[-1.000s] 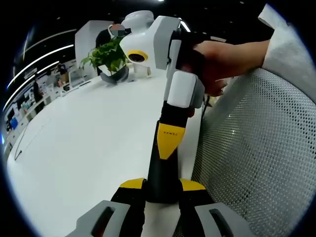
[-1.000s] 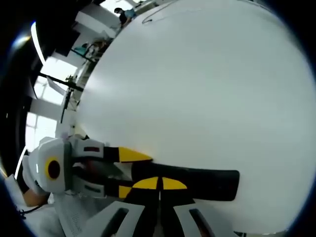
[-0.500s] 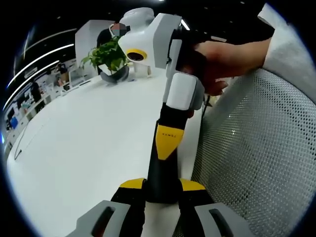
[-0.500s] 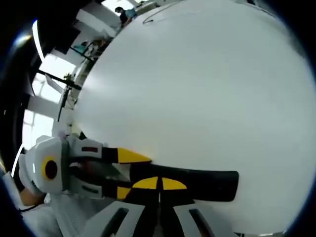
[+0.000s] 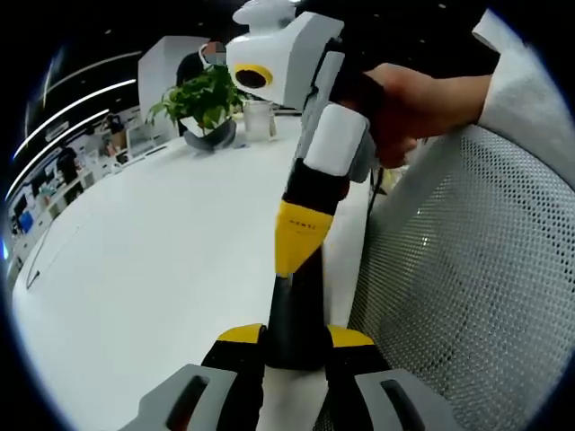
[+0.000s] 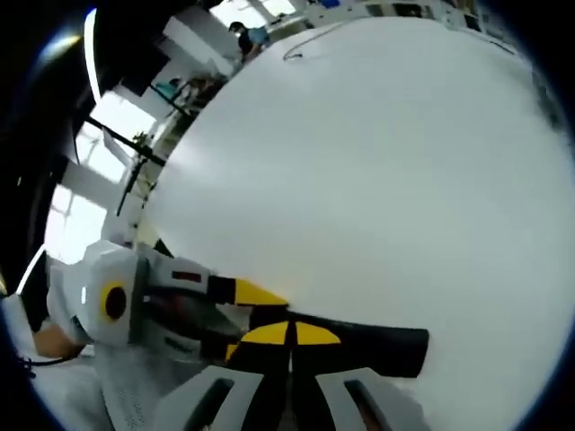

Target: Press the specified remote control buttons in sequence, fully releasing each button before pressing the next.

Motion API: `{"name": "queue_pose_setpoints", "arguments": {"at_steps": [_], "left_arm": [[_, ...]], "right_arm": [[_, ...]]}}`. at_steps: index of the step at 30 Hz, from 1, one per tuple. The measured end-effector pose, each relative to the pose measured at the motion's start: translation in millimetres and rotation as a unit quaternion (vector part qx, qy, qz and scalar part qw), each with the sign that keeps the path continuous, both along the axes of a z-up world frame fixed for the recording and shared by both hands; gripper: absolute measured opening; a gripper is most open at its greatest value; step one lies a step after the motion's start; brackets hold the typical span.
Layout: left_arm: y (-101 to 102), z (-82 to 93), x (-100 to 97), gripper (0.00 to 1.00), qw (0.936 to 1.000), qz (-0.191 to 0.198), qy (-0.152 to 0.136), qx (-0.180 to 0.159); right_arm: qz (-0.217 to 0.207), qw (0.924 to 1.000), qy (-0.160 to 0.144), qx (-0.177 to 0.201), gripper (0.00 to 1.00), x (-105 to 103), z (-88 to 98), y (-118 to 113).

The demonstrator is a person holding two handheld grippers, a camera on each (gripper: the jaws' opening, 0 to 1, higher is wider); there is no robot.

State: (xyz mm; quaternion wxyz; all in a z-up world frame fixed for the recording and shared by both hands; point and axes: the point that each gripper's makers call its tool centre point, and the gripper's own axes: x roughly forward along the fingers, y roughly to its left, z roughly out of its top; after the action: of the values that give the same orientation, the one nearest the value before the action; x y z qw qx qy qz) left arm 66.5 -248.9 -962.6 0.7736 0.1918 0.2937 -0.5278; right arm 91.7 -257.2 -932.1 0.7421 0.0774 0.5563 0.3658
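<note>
Big white tabletop (image 5: 162,269) runs away from the person; a mesh chair back (image 5: 467,287) stands just off its near edge, and a potted plant (image 5: 199,103) w/ a clear glass (image 5: 258,119) beside it sits near the far edge.

Black remote control (image 5: 295,314) is held off the tabletop near that near edge, not resting on it. Left tongs (image 5: 296,346) are closed on its near end, yellow pads on both sides. In the right gripper view the remote (image 6: 359,341) lies crosswise, just past the right tongs (image 6: 289,334), whose yellow pads meet w/ nothing between them: closed, empty.

Right tongs' yellow tip (image 5: 295,238) hangs just above the remote's face; touching or apart, can't tell. Buttons not visible.

Step, my read: between presses, tip near lifted. Next needs a straight push down on the next button, left tongs steady, then a full lift clear.

Writing: small dark print on the yellow tip, too small to read. No brand legible on the remote.
</note>
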Motion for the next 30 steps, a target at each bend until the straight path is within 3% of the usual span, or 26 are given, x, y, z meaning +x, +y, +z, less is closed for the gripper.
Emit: {"name": "queue_pose_setpoints", "arguments": {"at_steps": [4, 8, 11, 14, 17, 22, 27, 30], "left_arm": [[0, -0.3, 0.2, 0.25, 1.0000, 0.001, 0.000, 0.002], [0, -0.1, 0.4, 0.25, 1.0000, 0.003, 0.000, 0.002], [-1, 0.4, 0.2, 0.25, 1.0000, 0.004, 0.000, 0.003], [-1, -0.1, 0.1, 0.25, 0.9999, 0.008, 0.001, 0.006], [-2, -0.1, 0.1, 0.25, 0.9999, 0.012, 0.003, 0.012], [-2, -0.2, 0.7, 0.25, 0.9997, 0.017, 0.006, 0.018], [-2, -0.2, 1.0, 0.25, 0.9995, 0.019, 0.007, 0.023], [-2, -0.1, 1.0, 0.25, 0.9994, 0.021, 0.009, 0.025]], "right_arm": [[-0.013, 0.9956, -0.083, 0.040, 0.00, 18, 29.6, 4], [-0.038, 0.9807, -0.184, 0.055, 0.00, 36, 61.2, -2], [-0.049, 0.9723, -0.224, 0.046, 0.00, 42, 70.8, -9], [-0.051, 0.9643, -0.253, 0.060, 0.00, 41, 85.7, -11], [-0.054, 0.9524, -0.296, 0.051, 0.00, 44, 98.1, -17], [-0.075, 0.9429, -0.320, 0.052, 0.00, 42, 113.2, -30], [-0.096, 0.9398, -0.323, 0.055, 0.00, 37, 119.7, -43], [-0.108, 0.9330, -0.339, 0.056, 0.03, 33, 123.4, -51]]}}
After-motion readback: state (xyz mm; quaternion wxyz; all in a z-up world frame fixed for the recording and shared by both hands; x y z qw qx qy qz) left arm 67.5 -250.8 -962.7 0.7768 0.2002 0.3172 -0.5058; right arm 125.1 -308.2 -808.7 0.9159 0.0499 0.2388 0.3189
